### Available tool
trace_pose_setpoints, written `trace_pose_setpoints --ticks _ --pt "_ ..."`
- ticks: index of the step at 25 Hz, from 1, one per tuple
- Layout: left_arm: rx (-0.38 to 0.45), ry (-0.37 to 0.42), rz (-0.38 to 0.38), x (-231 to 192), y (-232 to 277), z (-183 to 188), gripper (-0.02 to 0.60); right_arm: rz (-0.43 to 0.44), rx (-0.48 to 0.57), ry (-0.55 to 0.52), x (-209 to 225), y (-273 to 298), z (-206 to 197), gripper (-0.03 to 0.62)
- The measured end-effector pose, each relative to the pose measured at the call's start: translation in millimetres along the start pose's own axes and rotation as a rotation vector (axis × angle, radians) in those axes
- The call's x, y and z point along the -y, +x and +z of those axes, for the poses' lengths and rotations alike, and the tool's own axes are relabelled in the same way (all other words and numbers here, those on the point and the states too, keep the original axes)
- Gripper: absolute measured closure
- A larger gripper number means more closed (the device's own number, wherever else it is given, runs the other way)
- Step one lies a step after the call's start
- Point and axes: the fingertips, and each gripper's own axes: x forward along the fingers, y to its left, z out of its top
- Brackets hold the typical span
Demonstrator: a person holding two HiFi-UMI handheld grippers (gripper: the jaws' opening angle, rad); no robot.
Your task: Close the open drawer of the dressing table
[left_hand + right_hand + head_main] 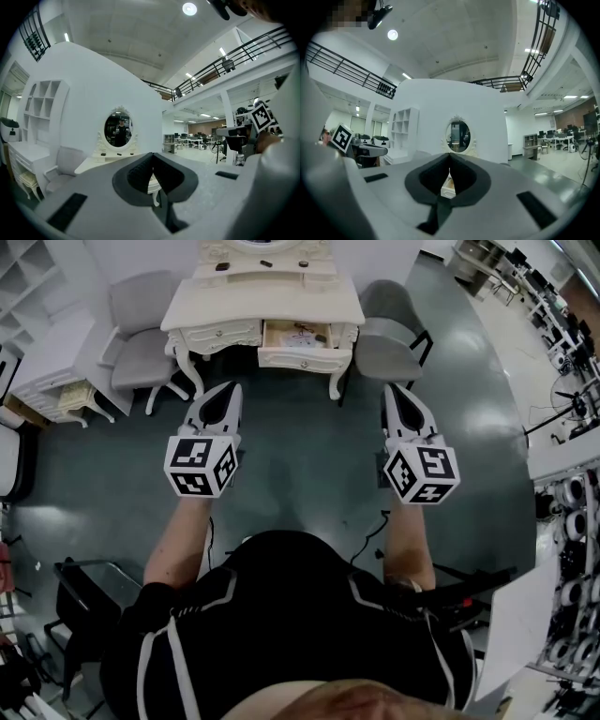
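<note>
Drawer [295,343] of the cream dressing table [216,317] is sticking out toward you at the far end of the head view, on the table's right half, with a shut drawer beside it on the left. Its carved front is facing you, and the inside is showing a pale bottom with some flat items too small to name. A grey chair [139,343] is standing just left of the table and another grey chair [386,341] just right of it, so the path to the drawer front is running between them over bare dark floor [300,456]. You are holding both grippers well short of the table, pointing at it. The left gripper [231,390] is showing its jaws pressed together at the tips with nothing between them. The right gripper [395,392] is likewise pinched closed and empty, and in its own view it is lining up on the drawer, whose corner is peeking through the gap below the pads.
</note>
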Motion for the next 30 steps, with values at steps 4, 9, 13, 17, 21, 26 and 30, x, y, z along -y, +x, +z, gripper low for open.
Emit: trace_pose_setpoints --ticks 4,9,13,17,21,26,30 --pt "-0.003 0.006 -0.014 19.0 14.0 -2.7 0.577 0.009 0.004 -0.003 18.3 -3.7 -2.7 0.589" --pt "-0.018 -0.006 -0.015 38.0 24.5 -11.3 0.577 0.024 0.002 -0.004 42.3 -8.2 -9.7 0.589" --pt "-0.043 0.023 0.019 43.0 31.4 -20.0 0.577 0.036 -0.009 0.008 53.9 -4.3 -21.5 0.589" --pt "-0.051 0.004 0.001 39.1 44.7 -29.7 0.577 0.047 -0.024 0.018 57.8 8.5 -33.1 0.588" --pt "-0.047 -0.013 -0.018 34.4 67.4 -34.1 0.577 0.042 -0.043 0.005 69.1 27.4 -35.8 0.572" --pt "-0.059 -0.022 -0.063 17.1 100.8 -42.6 0.577 0.029 -0.055 -0.011 71.3 59.3 -37.3 0.571" --pt "-0.072 -0.028 -0.079 -0.3 128.9 -48.9 0.577 0.025 -0.063 -0.007 71.8 89.5 -41.2 0.588"
